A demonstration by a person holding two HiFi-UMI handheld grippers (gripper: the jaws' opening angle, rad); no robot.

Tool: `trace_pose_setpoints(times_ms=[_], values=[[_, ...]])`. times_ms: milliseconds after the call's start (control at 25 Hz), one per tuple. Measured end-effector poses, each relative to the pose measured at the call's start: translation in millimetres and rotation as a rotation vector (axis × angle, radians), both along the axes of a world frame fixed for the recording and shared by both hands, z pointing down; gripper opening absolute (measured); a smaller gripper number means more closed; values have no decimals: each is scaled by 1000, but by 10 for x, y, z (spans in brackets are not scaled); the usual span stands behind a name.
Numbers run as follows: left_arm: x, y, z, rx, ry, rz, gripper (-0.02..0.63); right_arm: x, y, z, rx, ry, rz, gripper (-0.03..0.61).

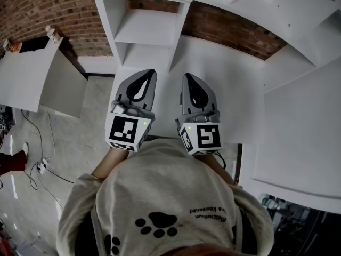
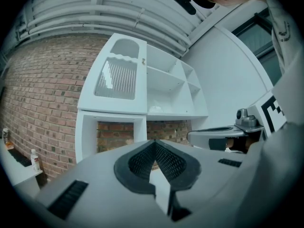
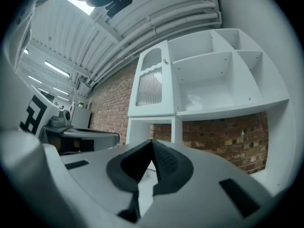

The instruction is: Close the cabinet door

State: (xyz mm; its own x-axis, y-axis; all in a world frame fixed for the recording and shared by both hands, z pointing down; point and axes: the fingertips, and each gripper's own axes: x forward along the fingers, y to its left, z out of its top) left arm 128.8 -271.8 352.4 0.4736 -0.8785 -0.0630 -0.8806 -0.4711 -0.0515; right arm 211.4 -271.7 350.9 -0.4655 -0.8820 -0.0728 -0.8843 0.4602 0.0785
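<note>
A white cabinet (image 1: 152,36) with open shelves stands against a brick wall in front of me. Its door (image 2: 118,72), with a ribbed glass panel and a small knob, covers the upper left compartment; it also shows in the right gripper view as the door (image 3: 151,84). It appears to lie flat against the cabinet's front. My left gripper (image 1: 151,72) and right gripper (image 1: 187,77) are held side by side, level, pointing at the cabinet and short of it. Both are shut with nothing between the jaws, seen at the left gripper (image 2: 154,143) and the right gripper (image 3: 152,141).
A low white unit (image 1: 32,73) with small bottles (image 1: 52,33) stands at the left. Cables (image 1: 37,164) trail over the floor beside it. Large white panels (image 1: 298,132) fill the right side. Below the door an open compartment (image 2: 114,137) shows brick behind.
</note>
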Motion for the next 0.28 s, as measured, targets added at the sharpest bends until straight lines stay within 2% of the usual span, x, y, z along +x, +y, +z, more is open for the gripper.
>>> trace_pose_setpoints(times_ms=[280], values=[[91,31,41,1,10,-13,8,90,10,46,-4,-5,-20,9]])
